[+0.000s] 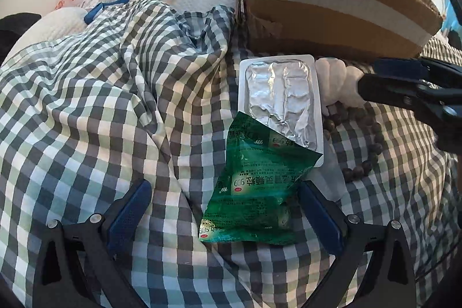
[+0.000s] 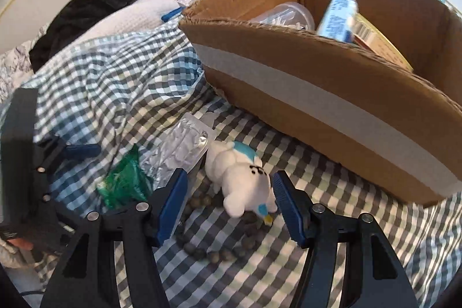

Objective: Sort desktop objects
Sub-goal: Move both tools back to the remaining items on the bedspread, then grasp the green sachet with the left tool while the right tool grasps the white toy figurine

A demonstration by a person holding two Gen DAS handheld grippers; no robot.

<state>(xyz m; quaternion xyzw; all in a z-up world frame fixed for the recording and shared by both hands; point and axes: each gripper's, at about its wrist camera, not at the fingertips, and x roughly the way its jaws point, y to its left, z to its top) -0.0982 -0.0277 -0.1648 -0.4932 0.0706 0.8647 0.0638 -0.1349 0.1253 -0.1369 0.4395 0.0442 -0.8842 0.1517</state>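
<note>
Step in hand, as judged: pick-up phase, both tools approaching the loose pile in front of the cardboard box [image 2: 332, 106], which stands on the checked cloth [image 1: 101, 106]

Right gripper [image 2: 229, 197]: jaws wide apart, holding nothing, straddling the white plush toy [image 2: 242, 181] that lies just in front of the box on a string of brown beads [image 2: 219, 253]. Next move calls for lowering, closing on the plush body without snagging the beads, then lifting over the box wall

Left gripper [image 1: 225, 210]: jaws wide apart, empty; green sachet [image 1: 260, 186] between them, farther from the box than the foil blister pack [image 1: 284, 103] overlapping its top edge

Writing: sachet reads "999", seen inverted, plus Chinese characters I cannot make out. Blue carton [image 2: 337, 19] inside the box: print too small to read
</note>
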